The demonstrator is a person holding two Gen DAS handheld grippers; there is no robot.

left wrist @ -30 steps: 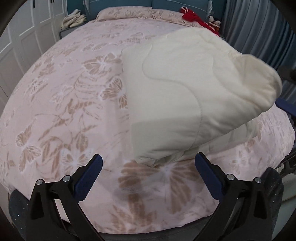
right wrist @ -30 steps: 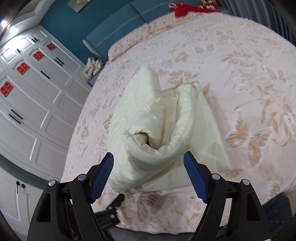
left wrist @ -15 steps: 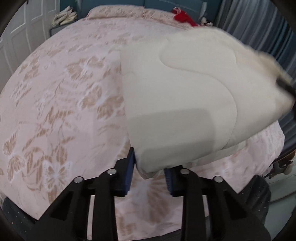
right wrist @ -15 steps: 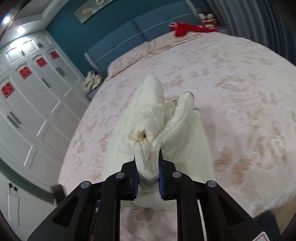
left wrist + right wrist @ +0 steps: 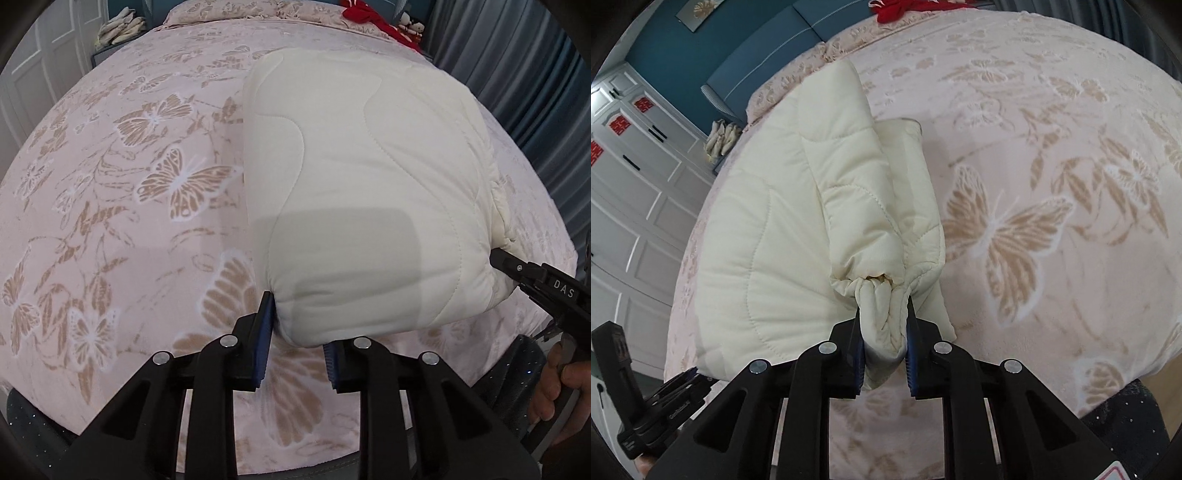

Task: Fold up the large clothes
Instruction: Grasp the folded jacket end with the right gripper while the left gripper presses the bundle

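Jacket [image 5: 362,192] lay folded on the bed [image 5: 129,206], stretching away from both tools – left tool [image 5: 295,343] clamped on its near left corner, right tool [image 5: 884,350] pinching the bunched right corner, so the next fold likely went away from the person

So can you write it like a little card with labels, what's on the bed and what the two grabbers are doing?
bed cover: pink with tan butterflies
garment: cream quilted jacket, folded, lying on the bed
left gripper: shut on the jacket's near corner
right gripper: shut on a bunched edge of the jacket
far end of bed: red cloth
beside bed: white cupboards, grey curtain
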